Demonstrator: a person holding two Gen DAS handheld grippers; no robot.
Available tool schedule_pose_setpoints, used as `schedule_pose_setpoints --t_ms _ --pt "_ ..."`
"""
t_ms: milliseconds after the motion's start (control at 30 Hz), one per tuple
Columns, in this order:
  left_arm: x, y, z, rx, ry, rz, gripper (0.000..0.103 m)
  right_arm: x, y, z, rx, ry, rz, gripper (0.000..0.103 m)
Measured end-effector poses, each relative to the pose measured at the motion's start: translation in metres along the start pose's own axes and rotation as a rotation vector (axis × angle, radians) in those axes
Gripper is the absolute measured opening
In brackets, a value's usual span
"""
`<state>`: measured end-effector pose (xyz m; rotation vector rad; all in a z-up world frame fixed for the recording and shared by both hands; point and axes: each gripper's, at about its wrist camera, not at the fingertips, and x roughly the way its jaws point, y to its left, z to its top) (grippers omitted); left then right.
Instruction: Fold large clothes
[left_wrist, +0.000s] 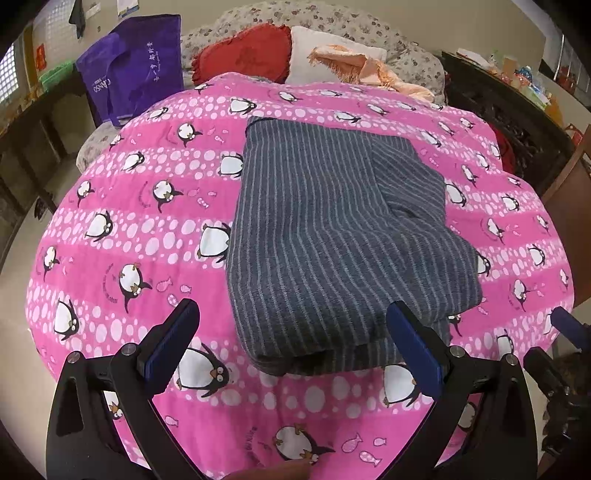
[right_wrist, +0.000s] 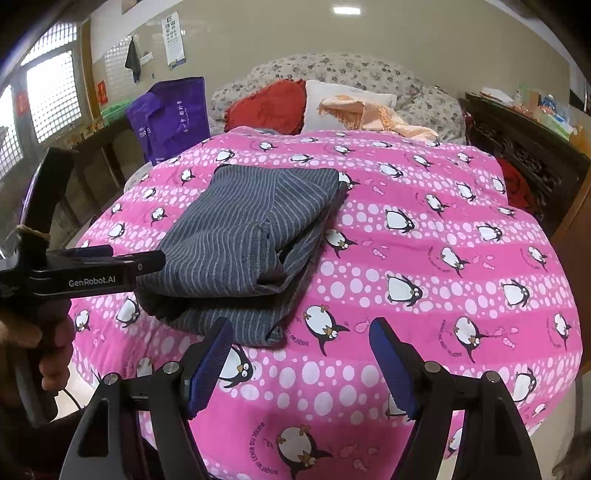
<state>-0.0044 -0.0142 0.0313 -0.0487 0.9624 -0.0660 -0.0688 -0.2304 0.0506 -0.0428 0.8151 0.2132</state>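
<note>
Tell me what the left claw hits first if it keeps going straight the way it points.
Probably the near folded edge of the striped grey garment, which lies ahead between the open left claw fingers on the pink penguin quilt; depth is hard to judge.

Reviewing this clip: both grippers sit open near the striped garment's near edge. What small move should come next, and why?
Probably lower the left gripper onto the near folded edge of the grey striped garment and pinch it. Its jaws stand open astride that edge without touching it, and the right gripper is open over the pink penguin quilt, beside the garment.
</note>
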Motion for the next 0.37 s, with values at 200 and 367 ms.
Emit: schedule_pose_setpoints --t_ms 200,367 --pt "0.007 0.003 -0.002 0.0 0.009 -0.01 0.102 0.006 0.002 -0.001 -0.001 0.007 0.006 0.074" --pt "0.006 -0.002 -0.006 0.022 -0.009 -0.04 0.102 0.012 0.0 -0.003 0.012 0.019 0.007 0.074"
